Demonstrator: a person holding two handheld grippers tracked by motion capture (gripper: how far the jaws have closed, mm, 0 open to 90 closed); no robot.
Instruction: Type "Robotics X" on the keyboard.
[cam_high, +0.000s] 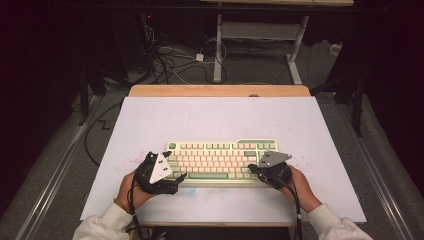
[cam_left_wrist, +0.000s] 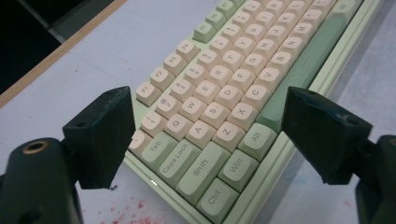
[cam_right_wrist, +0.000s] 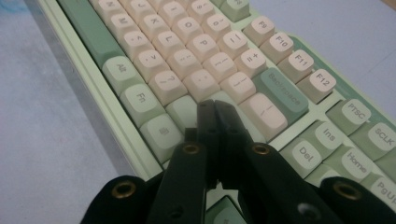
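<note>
Watching the right claw: jaws together, tip over the keys near Enter. Left claw gapes wide at 9 o'clock, touching nothing. Keyboard sits at table centre-front. Risk: blunt tip mashes two keys, or skids the board.

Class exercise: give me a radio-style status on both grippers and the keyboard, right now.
Left gripper open, jaws astride keyboard left end. Right gripper shut, tips over the keys at its right end, contact unclear. Nothing in the way.
</note>
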